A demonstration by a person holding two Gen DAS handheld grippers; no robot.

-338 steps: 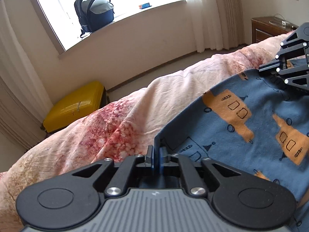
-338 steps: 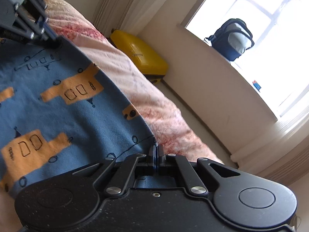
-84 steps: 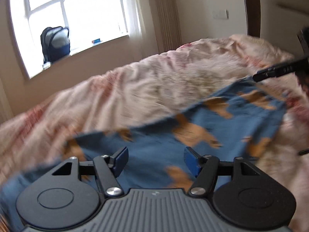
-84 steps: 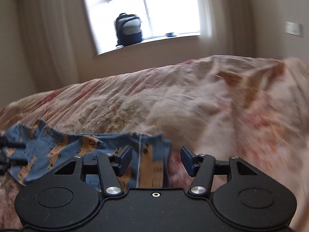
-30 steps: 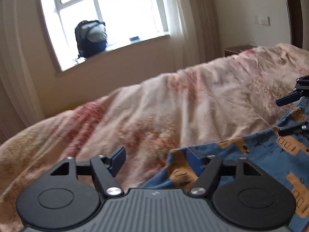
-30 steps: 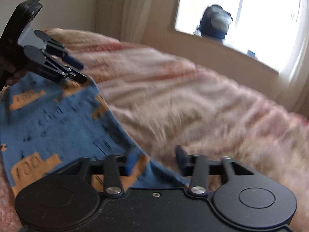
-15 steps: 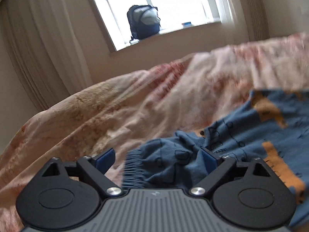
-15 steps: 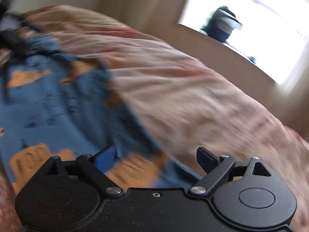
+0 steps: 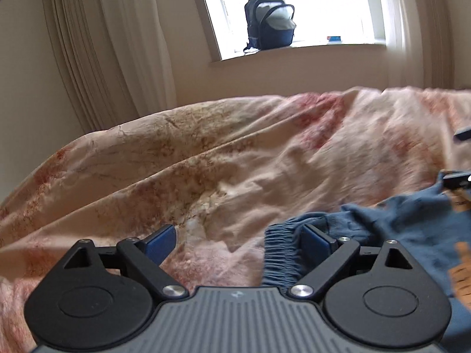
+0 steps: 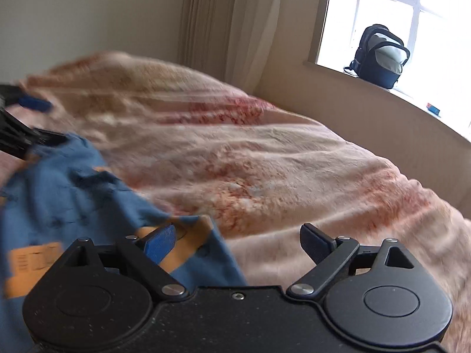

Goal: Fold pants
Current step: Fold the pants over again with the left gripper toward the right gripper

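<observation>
We've let go: both hand-held grippers, left [image 9: 240,242] and right [image 10: 238,242], now spread wide. Pants [image 9: 391,235] lie bunched on the bed [image 9: 235,161]. Regrasp next, probably.

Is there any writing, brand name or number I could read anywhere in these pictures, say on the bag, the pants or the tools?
No readable text anywhere.
Left gripper: a small pale mark on its grey body, too small to read.
Pants: orange patches with dark drawn marks, blurred; no letters can be made out.
Backpack: no label visible.
Small blue item on the sill: too small to read.
Right gripper: no marking visible.
</observation>
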